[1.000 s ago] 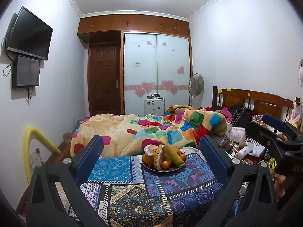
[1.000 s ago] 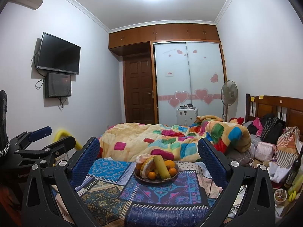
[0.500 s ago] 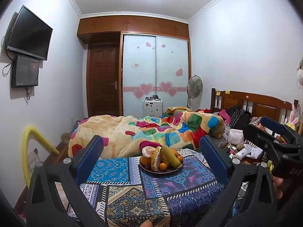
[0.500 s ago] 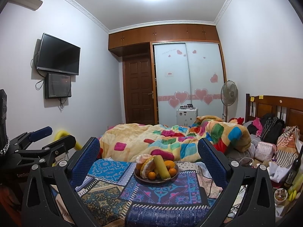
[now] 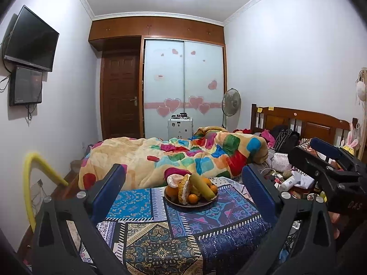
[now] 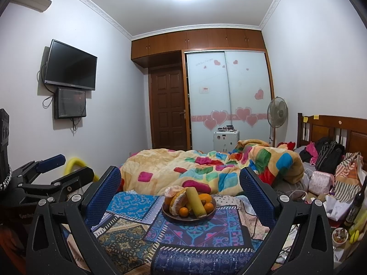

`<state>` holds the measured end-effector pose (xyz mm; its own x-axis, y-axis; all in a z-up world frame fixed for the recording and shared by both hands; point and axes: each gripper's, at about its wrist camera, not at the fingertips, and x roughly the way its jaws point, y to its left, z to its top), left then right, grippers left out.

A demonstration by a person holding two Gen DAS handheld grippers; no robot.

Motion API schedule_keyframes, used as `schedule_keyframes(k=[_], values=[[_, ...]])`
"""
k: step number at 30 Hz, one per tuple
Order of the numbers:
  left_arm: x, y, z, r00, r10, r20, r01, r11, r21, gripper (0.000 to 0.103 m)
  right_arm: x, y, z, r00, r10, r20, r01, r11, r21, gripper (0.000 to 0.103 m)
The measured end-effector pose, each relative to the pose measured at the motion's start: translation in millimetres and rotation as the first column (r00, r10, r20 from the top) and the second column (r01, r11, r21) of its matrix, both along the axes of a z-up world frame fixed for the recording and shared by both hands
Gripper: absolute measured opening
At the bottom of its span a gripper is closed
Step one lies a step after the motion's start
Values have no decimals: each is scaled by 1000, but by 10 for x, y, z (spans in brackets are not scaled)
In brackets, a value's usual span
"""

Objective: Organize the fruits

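two grippers hang side by side above the near edge of a patterned cloth, both pointed at one dark plate of fruit lying well ahead of them, near the far edge of the cloth and just in front of the colourful quilt.

starting at the left, the left gripper has its blue-padded fingers spread wide with nothing between them; the plate shows in the gap, which reads as a lining-up rather than a grasp. in the middle, the fruit is piled together: a long yellow-green piece leans upright across the heap, peeled citrus segments sit at its left, and small oranges fill the near rim. heaped like this on one dish, the fruit may already be gathered as the task wants, or it may be waiting to be sorted out of the pile; one look cannot settle which.

to the right, the right gripper is likewise spread wide and holding nothing, the plate framed in its gap. farther right, clutter and a dark bottle crowd the bedside, well apart from the plate.
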<state>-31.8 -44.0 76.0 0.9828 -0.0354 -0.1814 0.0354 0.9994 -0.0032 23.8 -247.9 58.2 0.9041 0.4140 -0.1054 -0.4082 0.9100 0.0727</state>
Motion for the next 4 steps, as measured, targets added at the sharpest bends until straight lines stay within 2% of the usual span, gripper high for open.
schedule_keyframes(k=[4], values=[[25, -18, -6, 1000, -13, -10, 13, 1000, -6, 103, -16, 3, 0, 1000, 4, -6, -4, 1000, 1, 103]])
